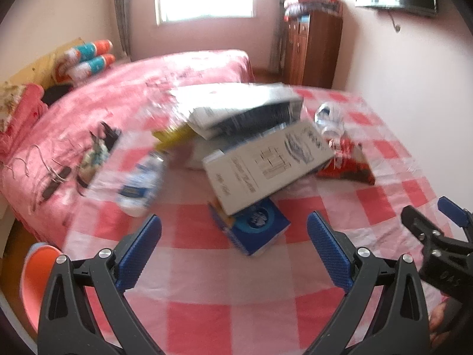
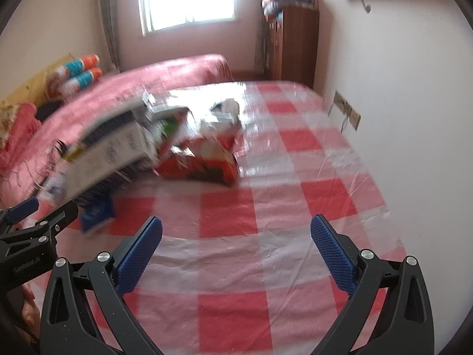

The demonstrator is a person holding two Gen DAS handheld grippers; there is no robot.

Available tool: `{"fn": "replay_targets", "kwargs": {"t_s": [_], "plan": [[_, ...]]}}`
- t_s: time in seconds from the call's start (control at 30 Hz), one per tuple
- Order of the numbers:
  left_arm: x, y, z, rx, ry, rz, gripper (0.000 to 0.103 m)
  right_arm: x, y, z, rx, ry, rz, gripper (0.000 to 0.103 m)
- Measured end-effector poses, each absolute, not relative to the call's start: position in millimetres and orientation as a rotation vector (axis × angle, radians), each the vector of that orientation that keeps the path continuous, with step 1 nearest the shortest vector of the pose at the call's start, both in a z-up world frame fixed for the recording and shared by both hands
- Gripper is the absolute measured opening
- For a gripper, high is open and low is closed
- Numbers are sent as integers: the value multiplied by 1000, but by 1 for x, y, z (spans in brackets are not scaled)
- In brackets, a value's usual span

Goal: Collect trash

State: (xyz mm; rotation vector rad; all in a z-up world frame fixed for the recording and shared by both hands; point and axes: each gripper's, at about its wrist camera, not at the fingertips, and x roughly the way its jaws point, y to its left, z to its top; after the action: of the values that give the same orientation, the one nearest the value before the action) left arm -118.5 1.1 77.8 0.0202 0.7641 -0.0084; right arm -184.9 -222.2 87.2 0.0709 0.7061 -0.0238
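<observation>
A pile of trash lies on the red-and-white checked table (image 1: 207, 310). It holds a long white carton (image 1: 266, 165), a blue box (image 1: 254, 230) under it, a plastic bottle (image 1: 142, 186) on its side, a red snack bag (image 1: 348, 165), a crushed bottle (image 1: 328, 118) and a grey-black box (image 1: 245, 112). My left gripper (image 1: 233, 251) is open and empty, just short of the blue box. My right gripper (image 2: 236, 251) is open and empty over bare tablecloth (image 2: 236, 266), with the red snack bag (image 2: 201, 165) and white carton (image 2: 109, 151) ahead on the left.
A pink-covered bed (image 1: 147, 88) runs along the table's left side. A wooden cabinet (image 1: 313, 50) stands in the far corner. A white wall (image 2: 399, 103) borders the table's right edge. An orange stool (image 1: 35, 281) sits low on the left.
</observation>
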Motion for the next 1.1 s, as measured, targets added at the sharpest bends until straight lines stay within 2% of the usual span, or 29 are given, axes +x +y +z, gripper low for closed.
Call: {"fn": "replay_targets", "kwargs": {"t_s": [0.57,1.1], "plan": [[-187,58,137,-38,577,30,99,-276,-182,173,-30,389,1,99],[-215,62,153,-26,488,39,99,-312,-181,206,-30,283,-36,99]]}}
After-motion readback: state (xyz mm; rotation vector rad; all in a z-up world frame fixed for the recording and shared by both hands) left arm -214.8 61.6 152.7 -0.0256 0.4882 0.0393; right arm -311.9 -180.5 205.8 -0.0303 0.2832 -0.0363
